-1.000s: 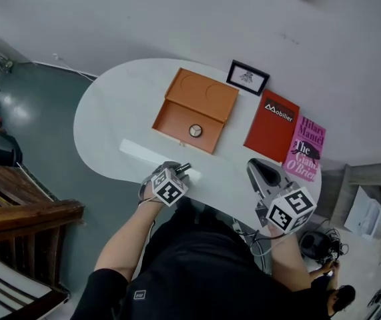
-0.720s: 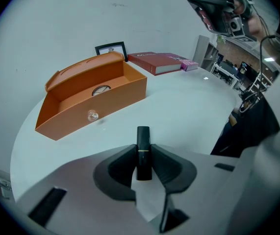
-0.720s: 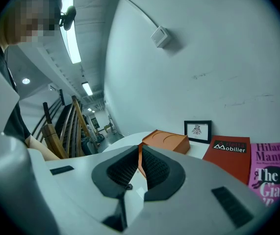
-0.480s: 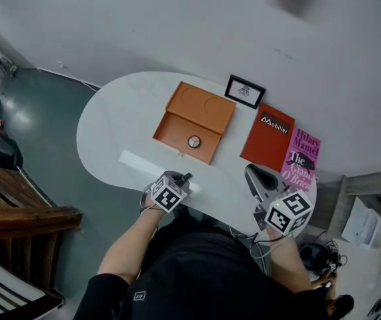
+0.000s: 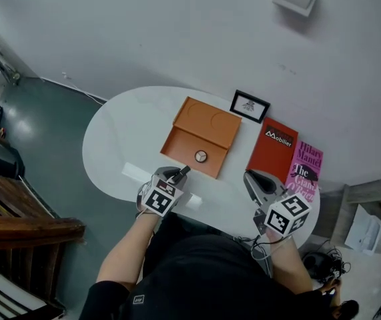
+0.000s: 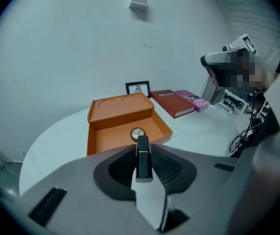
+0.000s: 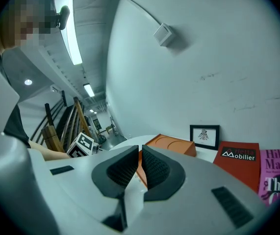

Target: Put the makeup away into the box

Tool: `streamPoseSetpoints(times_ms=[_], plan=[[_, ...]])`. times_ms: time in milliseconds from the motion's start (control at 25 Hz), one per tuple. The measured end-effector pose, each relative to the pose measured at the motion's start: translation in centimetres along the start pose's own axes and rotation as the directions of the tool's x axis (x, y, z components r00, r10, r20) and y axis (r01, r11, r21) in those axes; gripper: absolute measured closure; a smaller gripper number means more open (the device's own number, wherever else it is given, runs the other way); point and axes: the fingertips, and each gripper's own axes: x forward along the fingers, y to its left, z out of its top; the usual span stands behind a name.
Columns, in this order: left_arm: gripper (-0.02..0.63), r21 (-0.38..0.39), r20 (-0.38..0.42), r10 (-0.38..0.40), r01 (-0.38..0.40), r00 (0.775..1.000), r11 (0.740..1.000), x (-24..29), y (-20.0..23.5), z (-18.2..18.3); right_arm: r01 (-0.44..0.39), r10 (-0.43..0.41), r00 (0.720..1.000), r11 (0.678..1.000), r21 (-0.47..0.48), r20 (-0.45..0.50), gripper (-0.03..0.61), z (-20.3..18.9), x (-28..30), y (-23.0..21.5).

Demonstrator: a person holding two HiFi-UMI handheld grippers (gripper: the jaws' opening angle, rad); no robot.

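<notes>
Head view: left gripper (image 5: 175,175) is over the near edge of the white table (image 5: 120,135), just short of the open orange box (image 5: 200,136). Something dark pokes out past its tip, but this view can't resolve what it is. A round compact (image 5: 201,156) lies in the box's tray near the front wall, with the lid folded back behind it. Right gripper (image 5: 251,176) is over the table's right end, well apart from the box and near the red book (image 5: 272,147). A pink book (image 5: 303,169) lies just beside the red one, and a small picture frame (image 5: 249,105) sits behind the box.

Left gripper view: this settles the dark thing. The jaws have just been closing and now pinch a black lipstick (image 6: 143,156), which lies lengthwise along the jaw line. Box tray and compact show straight ahead, past the lipstick's far end.

Right gripper view: pads pressed together, nothing between them. It sees the box side-on, so only the lid and the outer wall show, not the compact. The frame reads as standing upright against the wall. The left gripper's marker cube (image 7: 83,143) shows at the left edge, but the lipstick is not visible from here.
</notes>
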Motion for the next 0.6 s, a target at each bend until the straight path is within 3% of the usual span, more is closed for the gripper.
streamPoseSetpoints(times_ms=[200,600], plan=[[0.515,0.049,0.014,-0.018,0.017,1.000,0.999,-0.5,4.2,1.1,0.069,-0.070,0.997,0.997,0.021,0.027,0.534,1.8,4.0,-0.2],[0.515,0.174,0.036,-0.142,0.134,0.989,0.976,-1.5,11.5,1.5,0.125,-0.127,0.990,0.992,0.033,0.064,0.534,4.3,14.1,5.9]])
